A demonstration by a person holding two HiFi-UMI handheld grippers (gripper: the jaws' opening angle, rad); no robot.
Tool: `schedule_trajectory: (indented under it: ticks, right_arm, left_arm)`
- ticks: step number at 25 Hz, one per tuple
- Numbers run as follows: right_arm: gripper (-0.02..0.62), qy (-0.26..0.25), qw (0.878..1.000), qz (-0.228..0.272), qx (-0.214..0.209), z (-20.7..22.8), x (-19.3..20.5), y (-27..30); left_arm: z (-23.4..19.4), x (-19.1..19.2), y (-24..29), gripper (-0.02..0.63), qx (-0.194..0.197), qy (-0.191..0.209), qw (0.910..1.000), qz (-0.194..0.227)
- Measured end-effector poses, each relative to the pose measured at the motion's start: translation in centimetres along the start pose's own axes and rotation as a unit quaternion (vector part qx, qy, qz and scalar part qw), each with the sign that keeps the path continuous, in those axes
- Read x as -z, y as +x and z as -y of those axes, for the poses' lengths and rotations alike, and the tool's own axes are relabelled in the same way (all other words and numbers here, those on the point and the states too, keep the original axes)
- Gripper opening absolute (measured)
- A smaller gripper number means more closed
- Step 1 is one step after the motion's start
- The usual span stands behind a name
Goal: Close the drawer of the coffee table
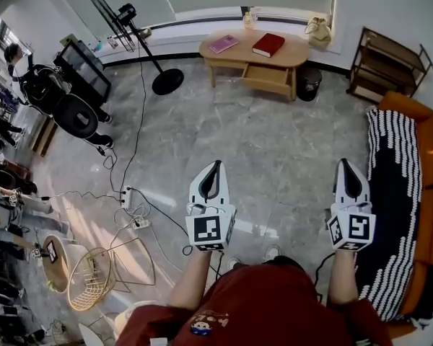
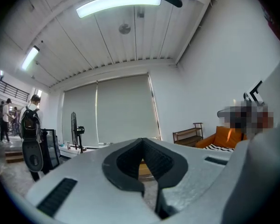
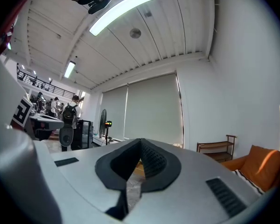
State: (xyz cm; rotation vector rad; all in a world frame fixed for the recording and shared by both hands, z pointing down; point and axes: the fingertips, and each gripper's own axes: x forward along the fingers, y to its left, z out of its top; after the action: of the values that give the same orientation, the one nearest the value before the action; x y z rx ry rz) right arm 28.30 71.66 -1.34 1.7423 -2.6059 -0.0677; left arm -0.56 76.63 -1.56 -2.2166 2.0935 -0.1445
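1. Standing well back from the coffee table (image 1: pixel 296 52), we see it across the floor (image 1: pixel 274 150) under the window. Its drawer (image 1: pixel 265 78) is pulled out from beneath the front edge of the tabletop, so the closing has not yet begun.
2. We hold the left gripper (image 1: pixel 216 164) and the right gripper (image 1: pixel 345 164) level and side by side, aimed toward the table. We judge this to be a carrying pose for the walk over.
3. Both pairs of jaws are pressed together with nothing between them. That suits the job, since a drawer front wants a push rather than a grip.
4. A pink book (image 1: pixel 224 44) lies toward the tabletop's left end and a red book (image 1: pixel 268 45) near its middle. Both sit clear of the drawer and should not hinder it.
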Motion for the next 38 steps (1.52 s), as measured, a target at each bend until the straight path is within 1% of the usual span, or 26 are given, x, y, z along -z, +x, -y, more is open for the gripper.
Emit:
schedule_trajectory:
  ticks: [5, 8, 10, 13, 16, 19, 22, 25, 29, 33, 38]
  right_arm:
    - [-0.002, 0.009, 1.0, 0.003, -0.002, 3.1, 0.7, 0.4]
    - [-0.002, 0.014, 1.0, 0.001, -0.003, 4.5, 1.1, 0.5]
    - [-0.002, 0.018, 1.0, 0.001, -0.003, 5.4, 1.4, 0.7]
    - [-0.003, 0.02, 1.0, -0.003, -0.005, 6.4, 1.9, 0.6]
    - [-0.003, 0.023, 1.0, -0.007, -0.006, 6.9, 2.5, 0.5]
    - [-0.002, 0.028, 1.0, -0.006, -0.002, 7.1, 2.8, 0.4]
    - [-0.003, 0.032, 0.999, -0.007, 0.0, 7.7, 3.3, 0.8]
    - [-0.002, 0.033, 0.999, -0.01, 0.003, 8.2, 4.0, 1.6]
    - [-0.003, 0.027, 0.999, -0.019, 0.005, 8.1, 4.7, 3.4]
    - [-0.002, 0.018, 1.0, -0.025, 0.005, 8.0, 4.9, 6.6]
    - [-0.003, 0.007, 0.999, -0.034, 0.011, 8.6, 4.9, 12.3]
  left_arm:
    - [3.6, -0.2, 2.0, 0.006, 0.012, 0.009, 0.9999, 0.002]
    - [5.4, -0.3, 3.0, 0.009, 0.023, 0.003, 0.9997, -0.002]
    - [6.2, -0.4, 3.7, 0.023, 0.023, 0.0, 0.9997, -0.003]
    - [7.5, -0.4, 4.3, 0.108, 0.019, 0.002, 0.9998, -0.004]
    - [8.5, 0.0, 4.7, 0.192, 0.024, -0.005, 0.9996, -0.011]
    - [8.8, 0.4, 5.0, 0.23, 0.027, -0.011, 0.9995, -0.015]
    - [9.2, 0.7, 5.9, 0.233, 0.029, -0.017, 0.9993, -0.014]
    - [9.7, 1.5, 7.2, 0.233, 0.036, -0.015, 0.9991, -0.019]
    - [8.9, 2.6, 9.3, 0.233, 0.039, -0.016, 0.9989, -0.023]
    - [7.6, 3.5, 12.5, 0.233, 0.04, -0.024, 0.9987, -0.023]
    - [5.6, 4.5, 18.4, 0.233, 0.042, -0.021, 0.9986, -0.024]
